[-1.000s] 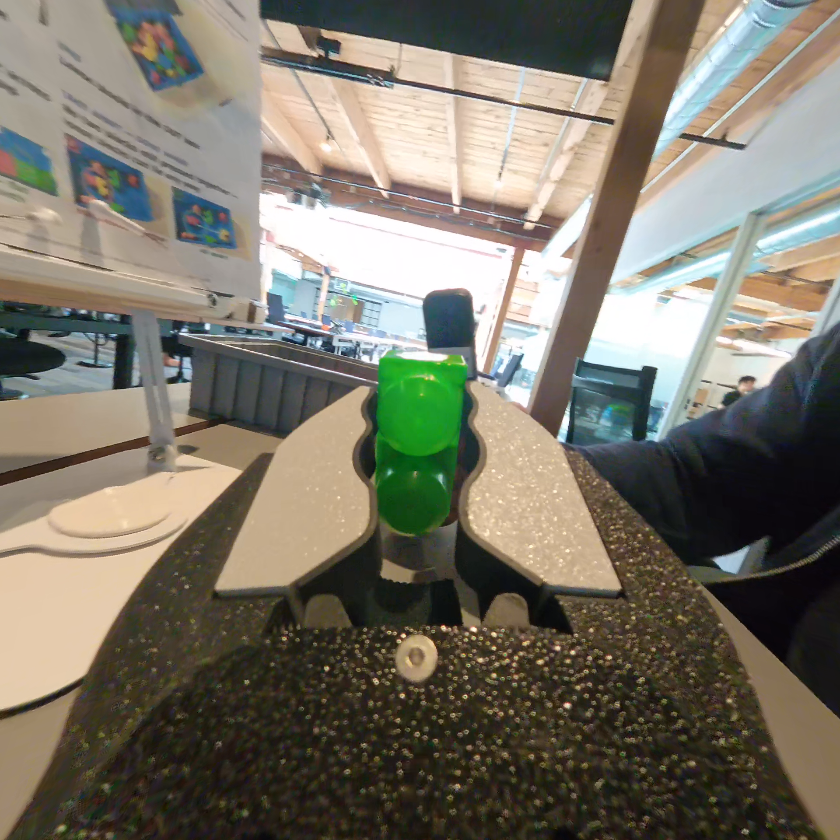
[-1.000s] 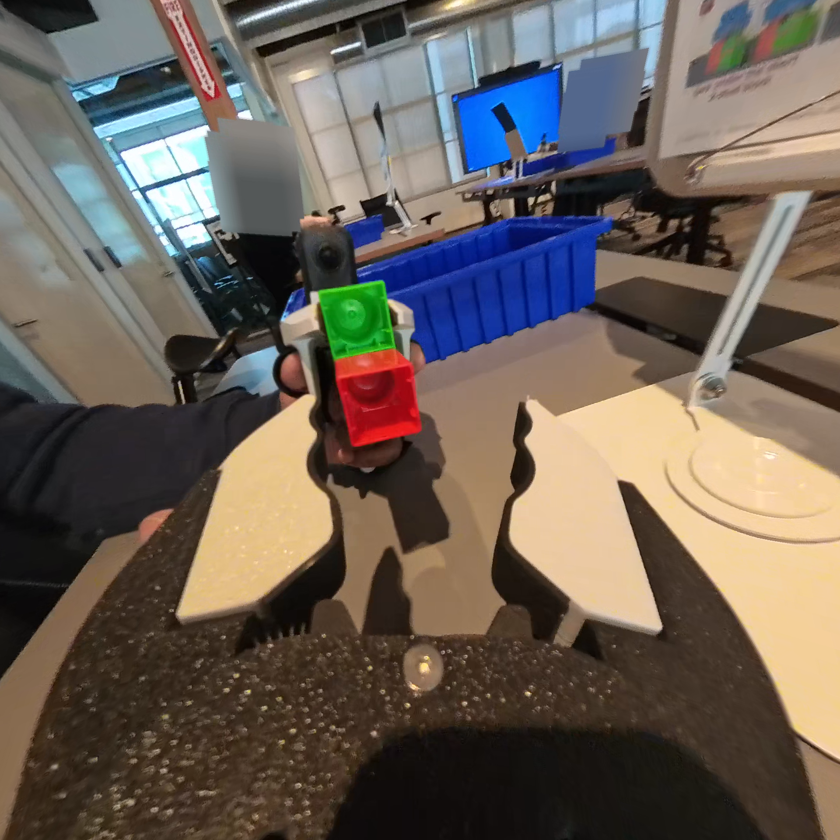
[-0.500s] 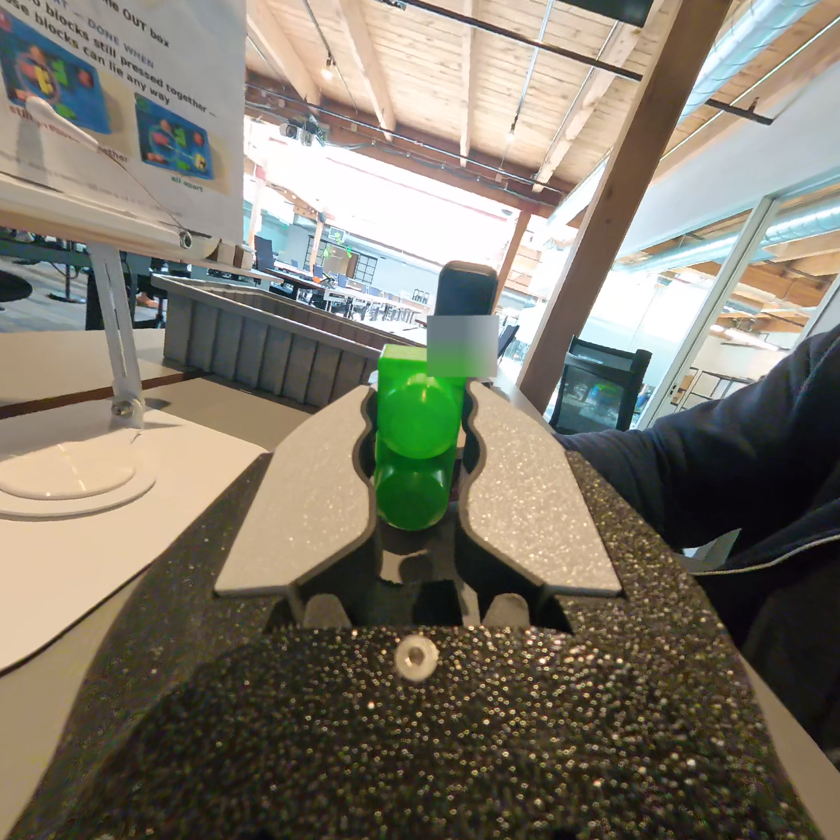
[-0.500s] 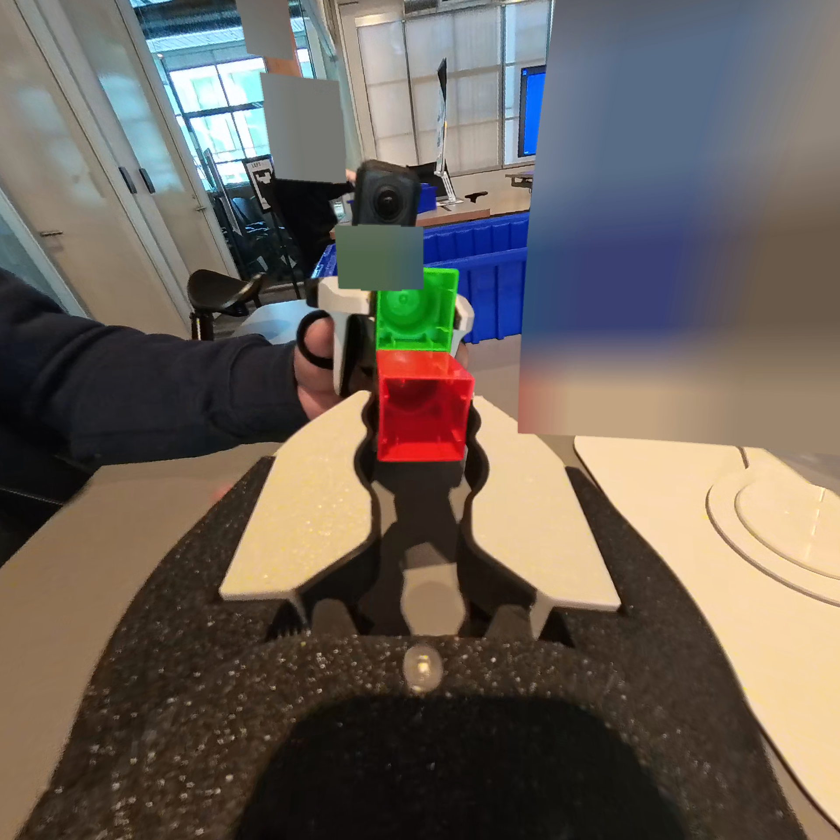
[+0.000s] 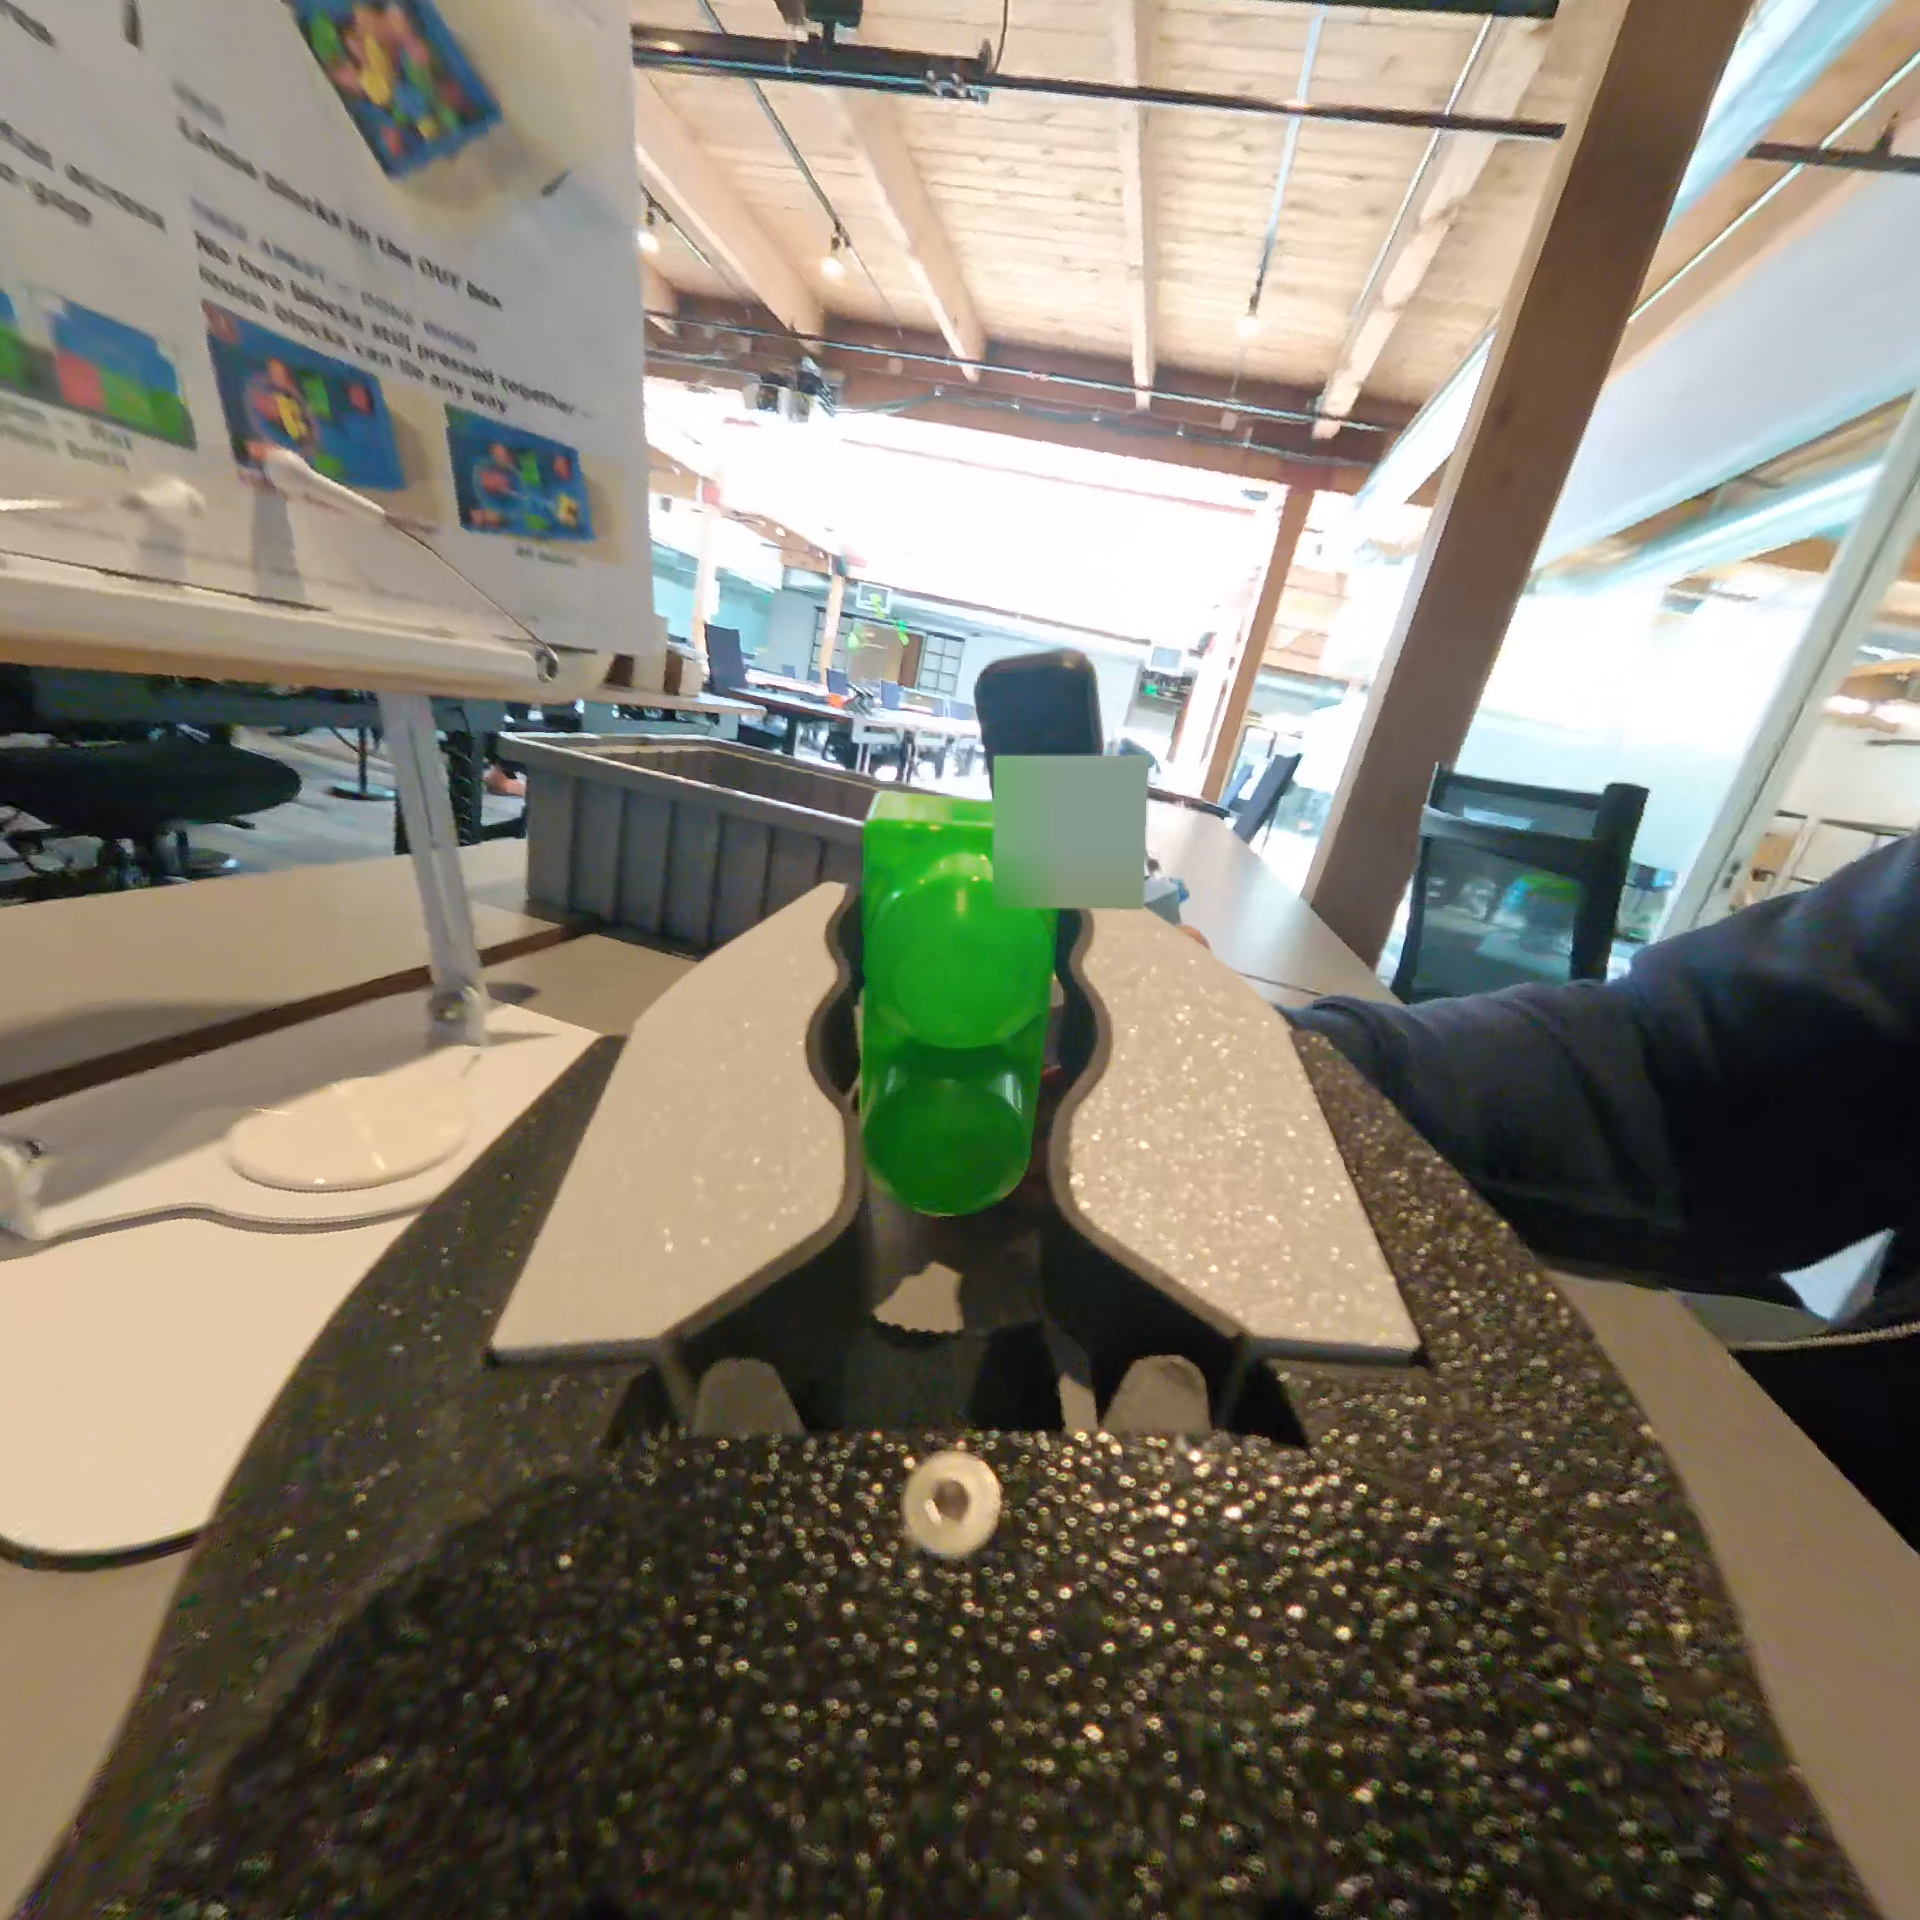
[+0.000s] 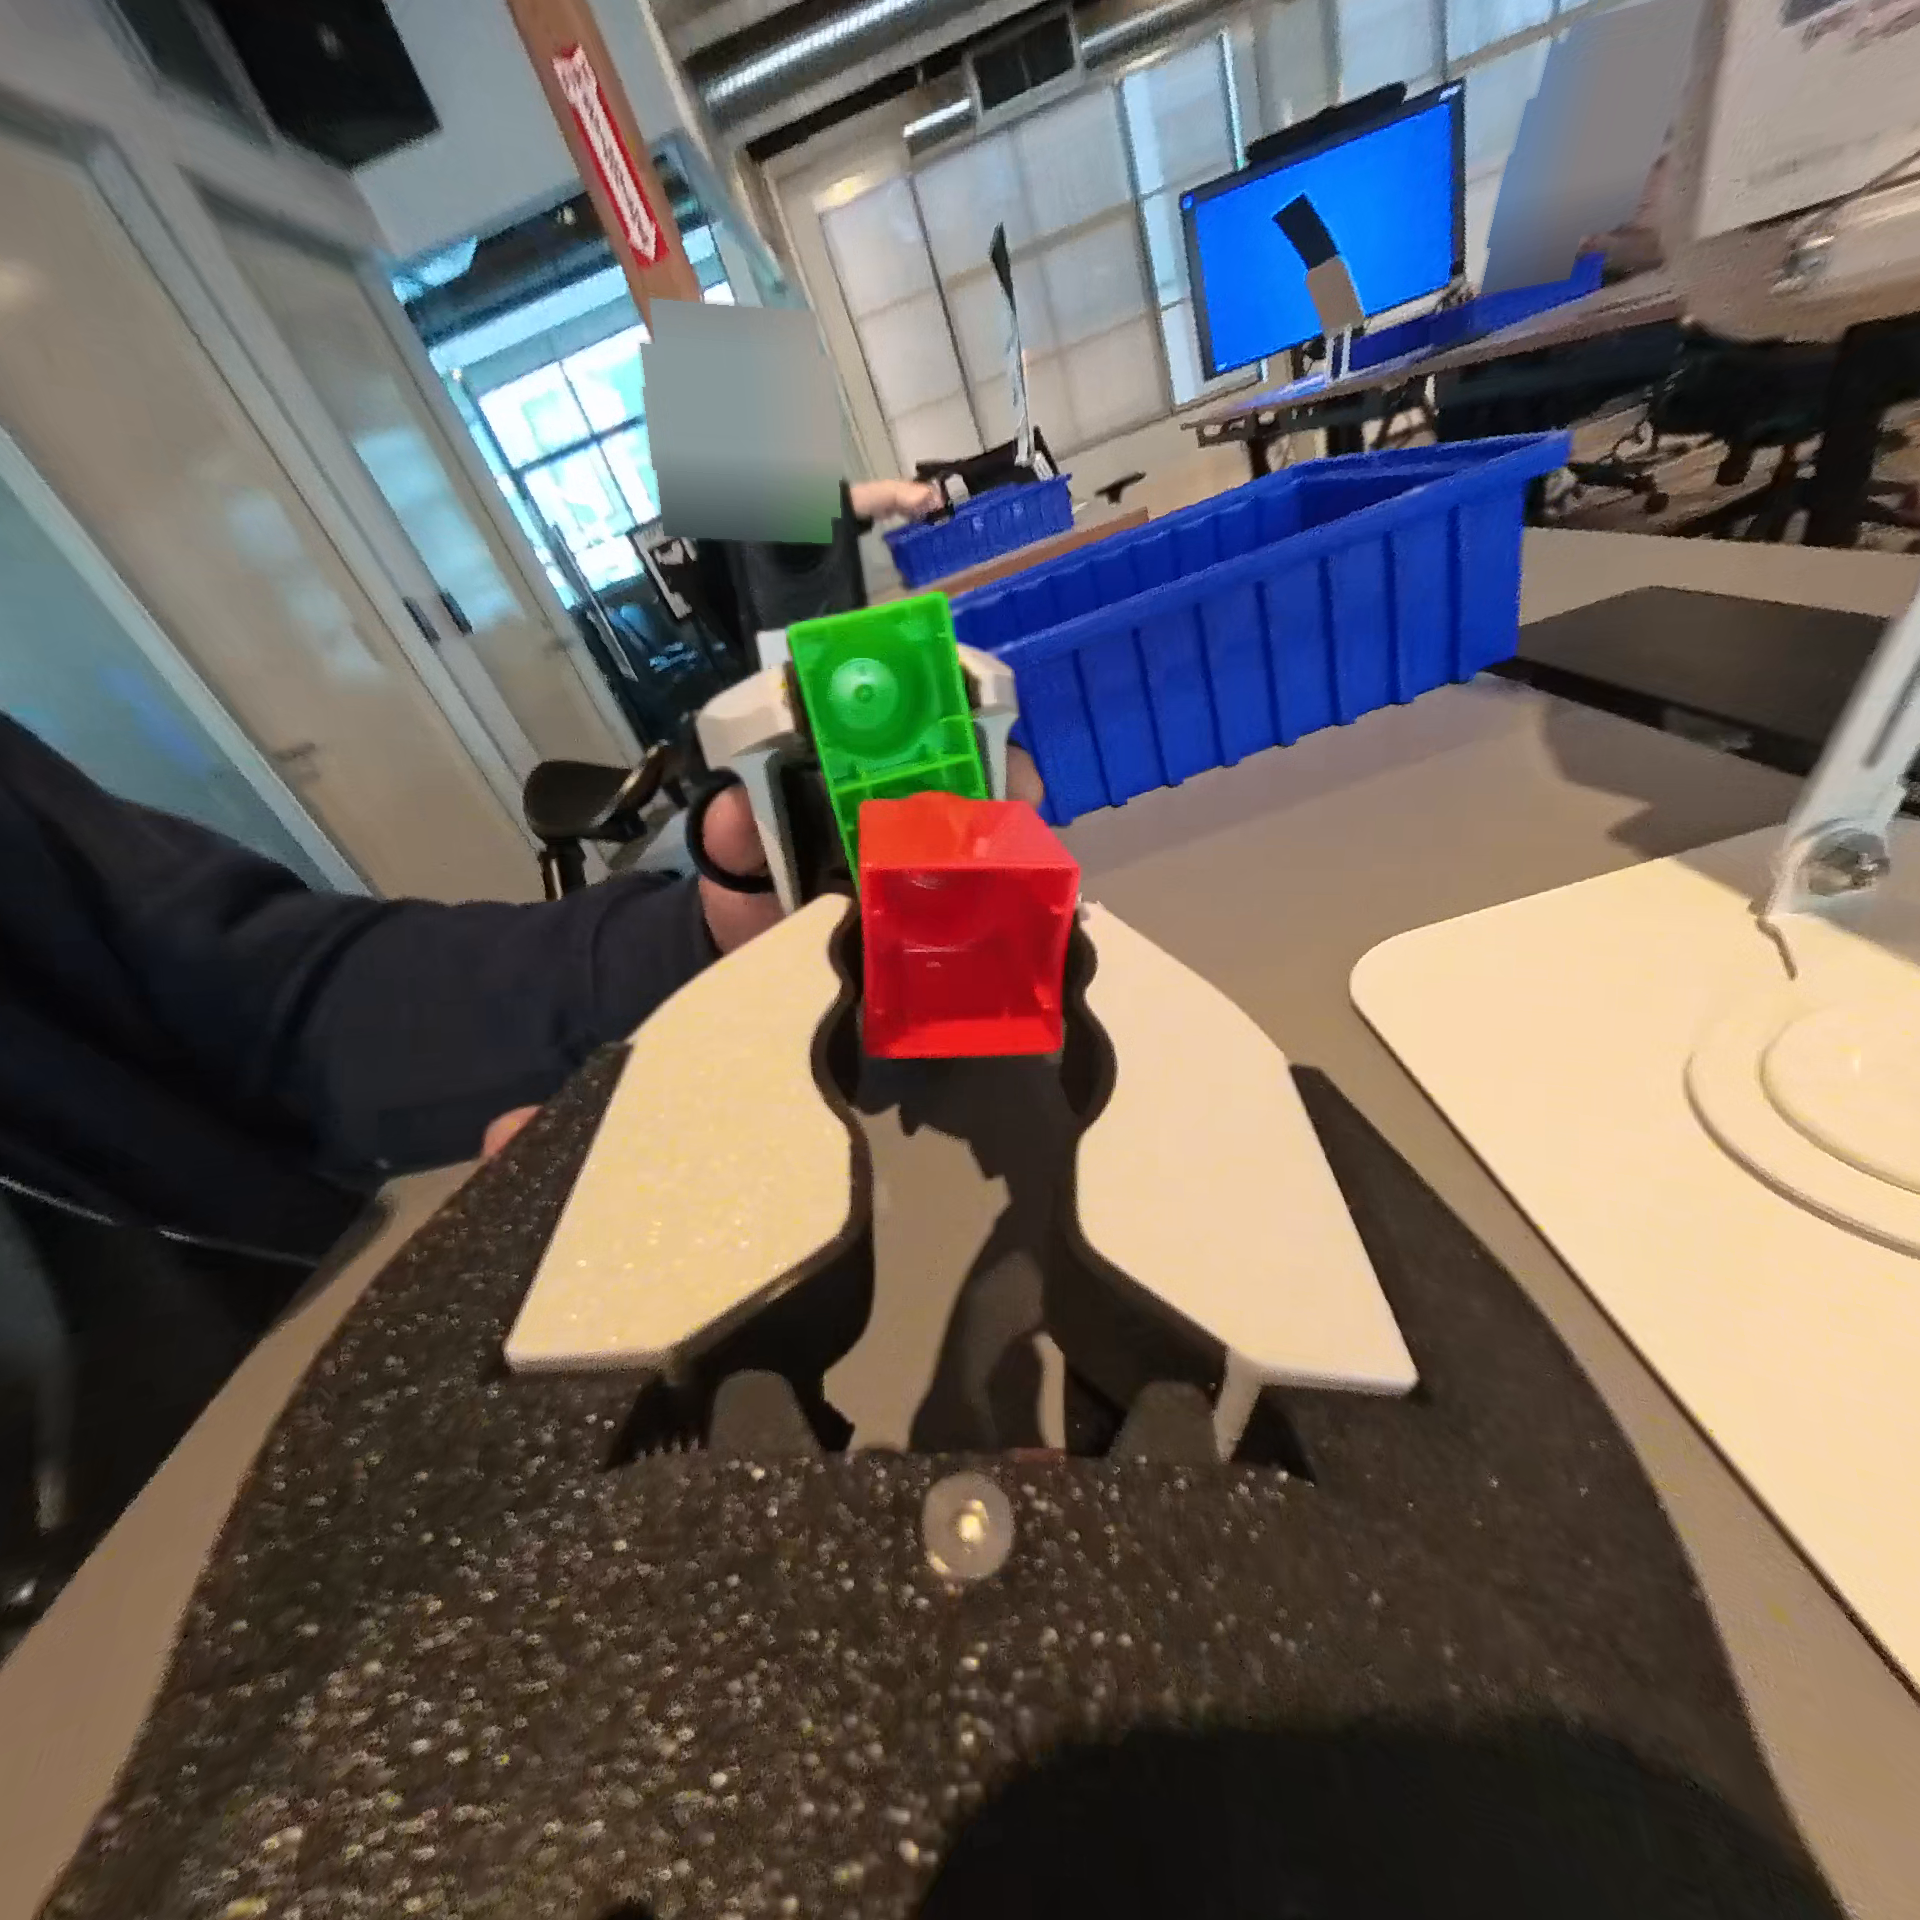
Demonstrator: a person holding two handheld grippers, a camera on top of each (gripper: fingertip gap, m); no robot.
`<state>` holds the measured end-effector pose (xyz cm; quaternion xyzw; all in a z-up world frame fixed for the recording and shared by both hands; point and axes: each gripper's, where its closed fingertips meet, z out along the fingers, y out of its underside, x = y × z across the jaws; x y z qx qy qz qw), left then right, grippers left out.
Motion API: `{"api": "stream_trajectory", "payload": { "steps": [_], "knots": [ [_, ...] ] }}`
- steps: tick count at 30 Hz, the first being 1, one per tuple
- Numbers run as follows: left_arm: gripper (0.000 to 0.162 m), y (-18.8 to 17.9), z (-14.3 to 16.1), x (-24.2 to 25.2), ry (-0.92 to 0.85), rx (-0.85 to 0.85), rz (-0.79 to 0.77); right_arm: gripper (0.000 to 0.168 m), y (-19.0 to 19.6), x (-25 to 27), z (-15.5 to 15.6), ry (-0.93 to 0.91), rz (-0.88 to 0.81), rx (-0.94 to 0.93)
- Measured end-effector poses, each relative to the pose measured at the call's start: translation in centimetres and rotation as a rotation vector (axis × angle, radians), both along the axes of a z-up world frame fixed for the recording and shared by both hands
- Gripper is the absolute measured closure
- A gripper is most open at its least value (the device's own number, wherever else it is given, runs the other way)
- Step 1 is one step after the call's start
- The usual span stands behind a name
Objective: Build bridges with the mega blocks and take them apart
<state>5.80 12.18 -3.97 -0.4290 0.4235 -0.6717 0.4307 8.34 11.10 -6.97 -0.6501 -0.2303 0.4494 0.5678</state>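
Observation:
My left gripper [image 5: 958, 935] is shut on a green two-stud block [image 5: 951, 1049], held above the table with its studs facing the camera. In the right wrist view the green block [image 6: 883, 696] shows its hollow underside, between the left gripper's fingers [image 6: 743, 727]. A red block [image 6: 961, 956] covers the green block's lower half. My right gripper [image 6: 961, 925] is shut on the red block at its fingertips. The green block leans left relative to the red one. I cannot tell whether the two are still pressed together. The red block is hidden in the left wrist view.
A blue bin [image 6: 1299, 634] stands behind the blocks, a grey bin [image 5: 665, 831] at the opposite side. A white stand base [image 5: 348, 1138] with an instruction sheet sits on a white mat [image 6: 1558, 1039]. Dark sleeves [image 5: 1621, 1081] [image 6: 312, 987] reach in. My hands' fingertips stand some 5 cm from each other.
My right gripper closed from wide open onto the red block under the green one. Since then the green block has tilted relative to the red one. The left gripper stayed shut.

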Motion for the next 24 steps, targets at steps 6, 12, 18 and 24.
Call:
{"api": "stream_trajectory", "payload": {
  "steps": [6, 12, 18, 24],
  "knots": [
    [0.128, 2.2, 0.7, -1.2, -0.001, 0.034, 0.123, 0.133, 0.3, 1.2, 0.2, -0.045, -0.071, 0.075],
    [0.127, 6.3, 6.0, -6.2, -0.045, 0.169, 0.476, 0.133, 0.4, 0.1, -1.2, -0.144, -0.062, 0.079],
    [0.127, 9.3, 11.3, -14.6, 0.126, 0.425, 0.917, 0.133, 0.5, -0.5, -1.8, -0.183, -0.044, 0.063],
    [0.127, 15.1, 8.6, -21.4, 0.449, 0.327, 1.156, 0.133, 0.4, -0.5, -1.8, -0.186, -0.038, 0.058]
  ]
}}
